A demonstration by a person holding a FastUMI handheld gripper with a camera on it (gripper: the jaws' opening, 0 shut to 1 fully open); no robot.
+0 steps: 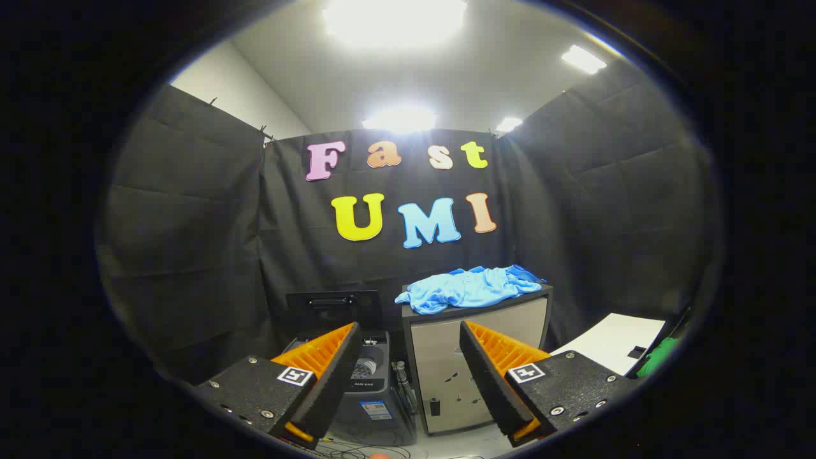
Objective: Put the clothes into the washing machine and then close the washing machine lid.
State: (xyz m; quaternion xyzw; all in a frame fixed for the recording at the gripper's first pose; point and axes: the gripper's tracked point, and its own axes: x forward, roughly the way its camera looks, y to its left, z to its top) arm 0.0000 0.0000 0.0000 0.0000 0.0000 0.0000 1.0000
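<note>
Black cloth (pixel 191 242) hangs on three sides of the booth, under a pale ceiling with bright lights (pixel 395 19). Against the back wall stands a light-fronted cabinet (pixel 446 376) with a dark top, and a heap of light blue clothes (pixel 468 288) lies crumpled across that top, spilling a little over its front left corner. The clothes sit well beyond the gripper and touch nothing but the cabinet top.

Just beside the cabinet, on its left, stands a small dark grey washing machine (pixel 373 395). Its lid (pixel 333 309) is raised and stands upright at the back, with a handle across its upper part, so the round drum opening (pixel 366 366) below is exposed. Some hoses or cables run down in the narrow gap between the machine and the cabinet, and loose cables (pixel 357 451) lie on the floor in front of the machine.

The gripper (pixel 408 370) is held in the air in front of both, its two fingers spread wide apart with nothing between them and nothing touching either one. The left finger (pixel 322 363) overlaps the front left part of the washing machine in this view; the right finger (pixel 497 363) overlaps the lower right of the cabinet front.

Off to the right, a white counter (pixel 612 341) carries a small dark object, and something green (pixel 660 356) shows at its far end.
</note>
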